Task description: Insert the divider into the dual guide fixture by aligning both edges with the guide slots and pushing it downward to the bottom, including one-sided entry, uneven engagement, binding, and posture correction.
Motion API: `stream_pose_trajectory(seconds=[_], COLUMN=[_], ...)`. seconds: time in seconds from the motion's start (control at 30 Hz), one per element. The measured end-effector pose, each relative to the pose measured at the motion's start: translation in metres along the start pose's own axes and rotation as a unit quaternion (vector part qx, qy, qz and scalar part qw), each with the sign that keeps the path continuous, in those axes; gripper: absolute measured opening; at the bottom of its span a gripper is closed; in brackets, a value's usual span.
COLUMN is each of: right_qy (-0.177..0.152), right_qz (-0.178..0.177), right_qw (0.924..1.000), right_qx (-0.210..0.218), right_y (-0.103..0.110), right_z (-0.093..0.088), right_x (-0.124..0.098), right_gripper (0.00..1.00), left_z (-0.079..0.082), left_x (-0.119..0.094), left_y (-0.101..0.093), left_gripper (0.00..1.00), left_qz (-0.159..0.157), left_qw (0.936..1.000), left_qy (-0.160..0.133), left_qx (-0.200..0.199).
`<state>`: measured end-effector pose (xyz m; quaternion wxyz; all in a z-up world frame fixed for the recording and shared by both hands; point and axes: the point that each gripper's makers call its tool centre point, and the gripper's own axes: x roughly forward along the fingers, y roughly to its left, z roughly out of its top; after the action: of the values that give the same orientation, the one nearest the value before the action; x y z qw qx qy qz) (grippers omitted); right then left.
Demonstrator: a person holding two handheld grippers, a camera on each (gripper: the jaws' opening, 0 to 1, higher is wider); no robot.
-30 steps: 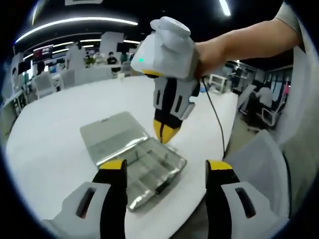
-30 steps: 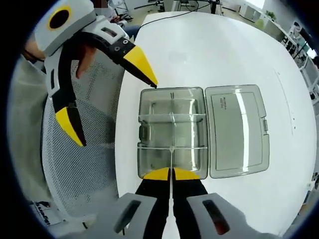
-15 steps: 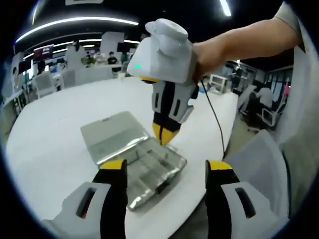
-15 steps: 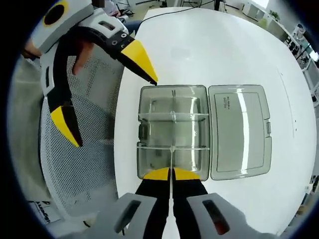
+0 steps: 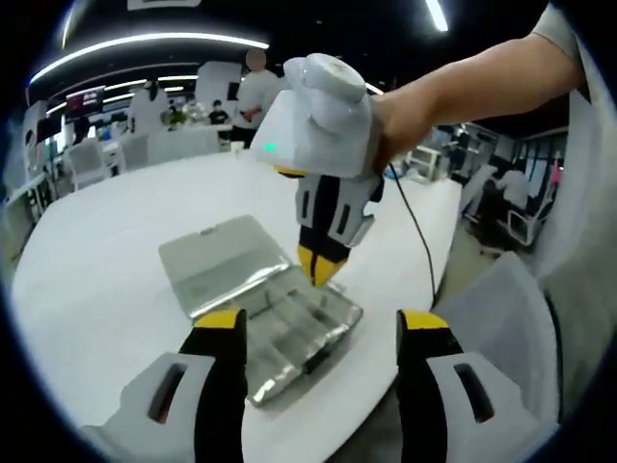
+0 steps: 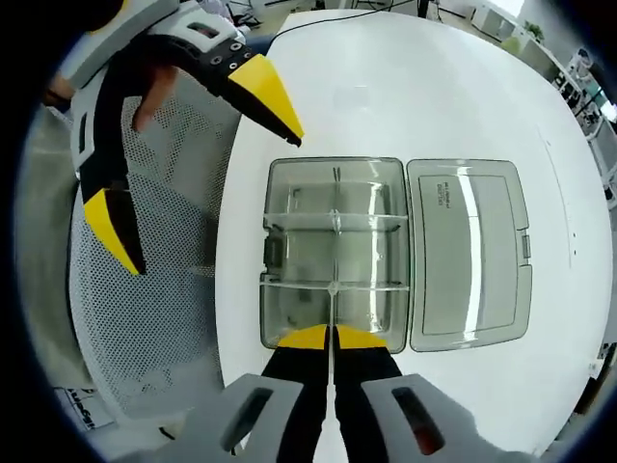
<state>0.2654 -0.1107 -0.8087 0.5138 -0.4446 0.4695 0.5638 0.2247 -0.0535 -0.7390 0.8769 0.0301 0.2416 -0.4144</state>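
Between right jaws, the divider (image 6: 332, 318)

A big round white worktop (image 5: 116, 241) sits in a large office room. Long bright lights (image 5: 145, 40) glow on the dark ceiling at 11 o'clock. A white mesh chair (image 6: 145, 289) stands at 9 o'clock beside the worktop.

Clear plastic compartment box (image 6: 333, 253) sits at near edge of round white table (image 6: 405, 87), its hinged lid (image 6: 469, 253) lying open flat beside it — bare tabletop all round the far side. Right gripper (image 6: 332, 337) stands over the box's near end, jaws pinched on thin clear divider (image 6: 333, 289). Left gripper (image 6: 183, 159), jaws apart, hangs off the table edge above white mesh chair (image 6: 154, 289), one tip near the box's corner.
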Motion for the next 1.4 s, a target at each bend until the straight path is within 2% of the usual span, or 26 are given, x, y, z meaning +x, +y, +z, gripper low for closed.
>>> stream_pose_trajectory(seconds=[1.4], right_qy=[0.008], right_qz=[0.006], right_qw=[0.9999], right_qx=[-0.012], right_y=[-0.002], right_z=[-0.007], right_x=[0.026], right_gripper=[0.00], left_z=[0.000], left_x=[0.000], left_y=[0.000], left_gripper=[0.60], left_qz=[0.001], left_qw=[1.0000], left_qy=[0.000], left_qx=[-0.009])
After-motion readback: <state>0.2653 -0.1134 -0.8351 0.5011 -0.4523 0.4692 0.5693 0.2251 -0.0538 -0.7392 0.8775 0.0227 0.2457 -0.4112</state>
